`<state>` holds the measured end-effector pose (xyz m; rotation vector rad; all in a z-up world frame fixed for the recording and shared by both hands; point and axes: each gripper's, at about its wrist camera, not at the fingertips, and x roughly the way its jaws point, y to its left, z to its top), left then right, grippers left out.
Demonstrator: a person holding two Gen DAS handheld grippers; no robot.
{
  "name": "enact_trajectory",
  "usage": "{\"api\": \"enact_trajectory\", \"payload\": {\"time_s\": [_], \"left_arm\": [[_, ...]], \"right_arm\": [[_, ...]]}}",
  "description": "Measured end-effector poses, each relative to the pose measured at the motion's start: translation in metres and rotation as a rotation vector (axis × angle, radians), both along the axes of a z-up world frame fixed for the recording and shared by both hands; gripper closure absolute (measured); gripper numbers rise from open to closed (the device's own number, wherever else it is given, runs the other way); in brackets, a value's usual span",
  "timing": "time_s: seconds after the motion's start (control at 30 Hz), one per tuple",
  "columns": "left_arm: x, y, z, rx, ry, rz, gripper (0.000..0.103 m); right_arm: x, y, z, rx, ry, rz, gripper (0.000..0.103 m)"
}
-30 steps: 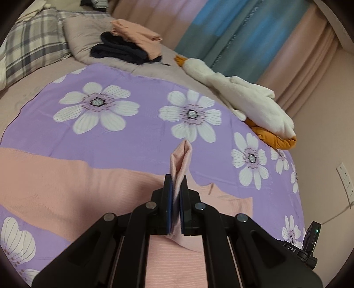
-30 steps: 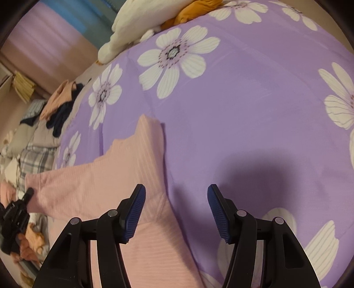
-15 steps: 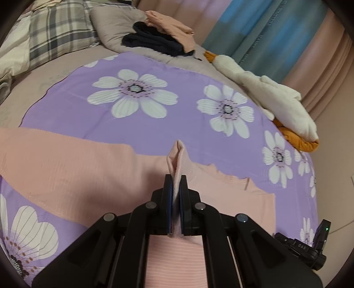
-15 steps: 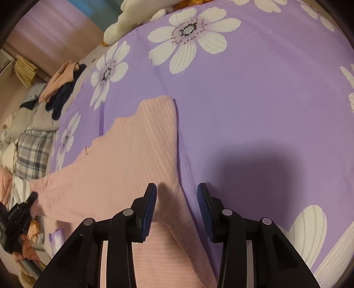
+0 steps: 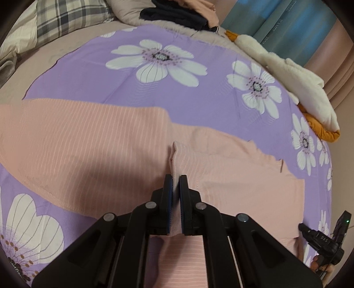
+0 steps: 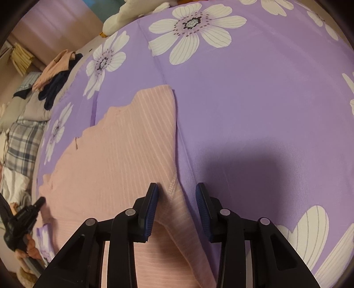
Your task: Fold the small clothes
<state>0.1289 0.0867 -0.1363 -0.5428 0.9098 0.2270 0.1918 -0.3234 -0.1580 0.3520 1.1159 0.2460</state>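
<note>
A pink striped garment [image 5: 88,141] lies spread on the purple flowered sheet [image 5: 93,73]. My left gripper [image 5: 176,179] is shut on a raised fold of it, low over the cloth. In the right wrist view the same garment [image 6: 124,150] lies left of centre. My right gripper [image 6: 177,188] is open, its jaws astride the garment's stitched edge, which bulges up between them. The right gripper also shows in the left wrist view [image 5: 320,239], and the left gripper in the right wrist view [image 6: 22,219].
A pile of dark and peach clothes [image 5: 183,13] lies at the bed's far end, next to plaid pillows [image 5: 66,17]. A white and orange plush [image 5: 298,84] lies along the right edge, before the curtains [image 5: 287,24].
My left gripper has carried the pinched fold forward and lower over the garment. My right gripper moved onto the garment's edge, narrowed, then opened wider again.
</note>
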Motion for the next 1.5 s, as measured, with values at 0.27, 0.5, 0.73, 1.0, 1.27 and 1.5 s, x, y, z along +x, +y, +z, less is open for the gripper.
{"api": "enact_trajectory", "payload": {"time_s": [0.27,0.5,0.73,1.0,1.27,1.5], "left_arm": [[-0.001,0.005,-0.021,-0.008,0.036,-0.009,0.093],[0.000,0.005,-0.027,-0.003,0.036,-0.025,0.092],[-0.001,0.010,-0.032,-0.041,0.015,-0.045,0.091],[-0.005,0.008,-0.034,-0.023,-0.026,-0.061,0.091],[-0.009,0.008,-0.037,-0.022,-0.070,-0.061,0.091],[-0.012,0.010,-0.039,-0.039,-0.092,-0.062,0.091]], "right_arm": [[0.001,0.005,-0.001,-0.031,-0.004,0.007,0.065],[0.000,0.006,-0.001,-0.053,-0.010,0.012,0.065],[0.000,0.011,-0.001,-0.097,-0.024,0.017,0.065],[-0.001,0.012,-0.001,-0.121,-0.037,0.021,0.065],[-0.001,0.015,-0.001,-0.145,-0.046,0.022,0.065],[-0.002,0.019,-0.002,-0.176,-0.068,0.030,0.065]]}}
